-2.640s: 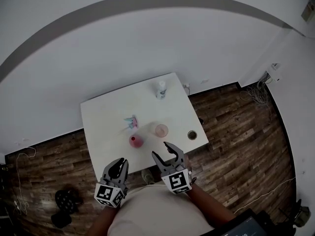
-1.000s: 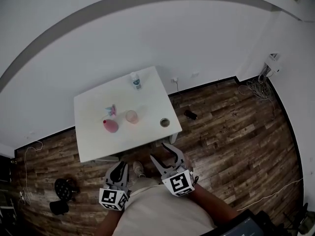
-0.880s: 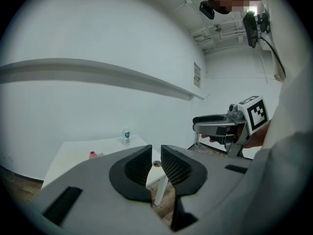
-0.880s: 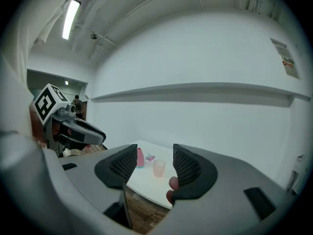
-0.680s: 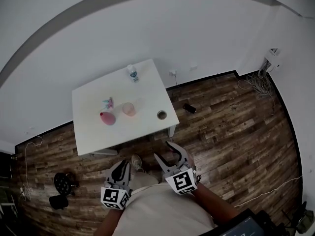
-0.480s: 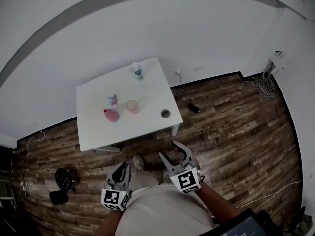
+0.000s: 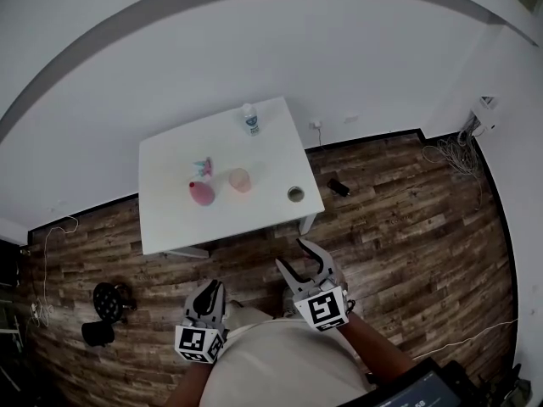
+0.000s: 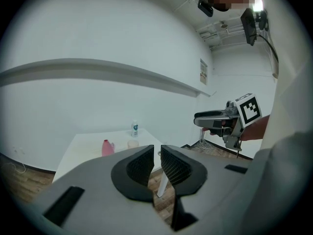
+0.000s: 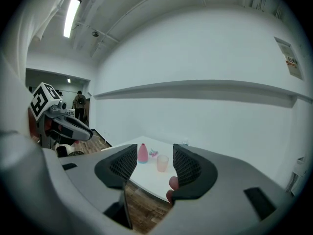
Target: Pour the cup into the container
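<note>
Room: white walls and a plank floor point(image 7: 407, 227) surround a white table point(image 7: 170, 227) that stands well ahead of you, out of reach of either tool.
Left gripper: your left gripper point(image 7: 208, 288) sits low and close to your body. Its jaws are only a slit apart with nothing between them, which looks like an idle carrying posture.
Right gripper: your right gripper point(image 7: 293, 254) is held further forward with its jaws clearly apart and empty. That spread probably suits the cup's width, so this looks like your working tool.
Aim: in the right gripper view the far-off cup shows in the gap between the jaws, so you are already lined up on it.
Cup: the translucent pink cup point(image 7: 240, 180) stands upright near the middle of the table, untouched. I cannot tell from here what it holds.
Container: a small dark round container point(image 7: 295, 194) sits near the table's front right corner, apart from the cup. That is likely the pour target, and the carry to it is short.
Neighbours: a pink bottle point(image 7: 202, 193) stands just beside the cup on its left, with a small pink and teal item point(image 7: 202, 166) behind it and a white bottle point(image 7: 249, 119) at the far edge.
Step in hand: you are approaching, and no grasp has begun.
Risk: the pink bottle crowds the cup's left side, so come in from the right.
</note>
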{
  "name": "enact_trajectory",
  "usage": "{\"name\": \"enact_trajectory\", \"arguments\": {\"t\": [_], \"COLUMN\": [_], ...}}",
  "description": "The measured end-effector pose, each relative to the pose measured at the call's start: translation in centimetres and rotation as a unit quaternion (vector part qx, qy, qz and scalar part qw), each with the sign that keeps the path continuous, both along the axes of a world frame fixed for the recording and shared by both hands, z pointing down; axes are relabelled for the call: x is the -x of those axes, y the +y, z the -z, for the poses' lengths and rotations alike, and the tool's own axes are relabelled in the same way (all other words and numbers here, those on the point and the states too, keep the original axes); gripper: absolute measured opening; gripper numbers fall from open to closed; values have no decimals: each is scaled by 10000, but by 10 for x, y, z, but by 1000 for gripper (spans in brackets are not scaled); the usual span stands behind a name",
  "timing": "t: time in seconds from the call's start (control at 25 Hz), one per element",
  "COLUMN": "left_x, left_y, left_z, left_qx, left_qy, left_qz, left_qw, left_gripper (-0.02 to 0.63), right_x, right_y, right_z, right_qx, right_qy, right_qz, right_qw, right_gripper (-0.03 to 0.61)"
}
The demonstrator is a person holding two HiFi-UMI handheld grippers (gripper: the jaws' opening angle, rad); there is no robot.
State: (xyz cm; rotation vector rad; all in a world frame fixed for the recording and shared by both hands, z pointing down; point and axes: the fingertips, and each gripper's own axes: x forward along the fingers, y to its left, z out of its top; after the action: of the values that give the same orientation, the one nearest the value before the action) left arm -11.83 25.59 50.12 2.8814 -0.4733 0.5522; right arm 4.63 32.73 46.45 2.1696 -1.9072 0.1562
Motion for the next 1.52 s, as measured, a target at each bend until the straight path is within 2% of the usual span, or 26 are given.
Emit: {"name": "enact_trajectory", "arguments": {"t": [0.52,0.76,1.16,1.52], "left_x": [54,76,100,99], "left_y": [-66,-93,-115,-114], "left_z": [1,0,-13,-20], "left_qx": [135,235,491,650], "left_qy": [112,128,158,197], "left_qz": [-91,-227,-413,-554], "left_qw": [9998,9994,9978,9961], "left_gripper": [49,50,50,51], "right_x": [65,88,124,136], "right_y": [-54,-71,-84,-80], "right_z": [5,8,-12,-24], "right_qx": [110,119,409,606], "right_qy": [194,186,493,582], "right_qz": [-104,-480,-615,-655], "right_qw": [9997,9986,9960,9943], "right_gripper": [235,235,235,235]}}
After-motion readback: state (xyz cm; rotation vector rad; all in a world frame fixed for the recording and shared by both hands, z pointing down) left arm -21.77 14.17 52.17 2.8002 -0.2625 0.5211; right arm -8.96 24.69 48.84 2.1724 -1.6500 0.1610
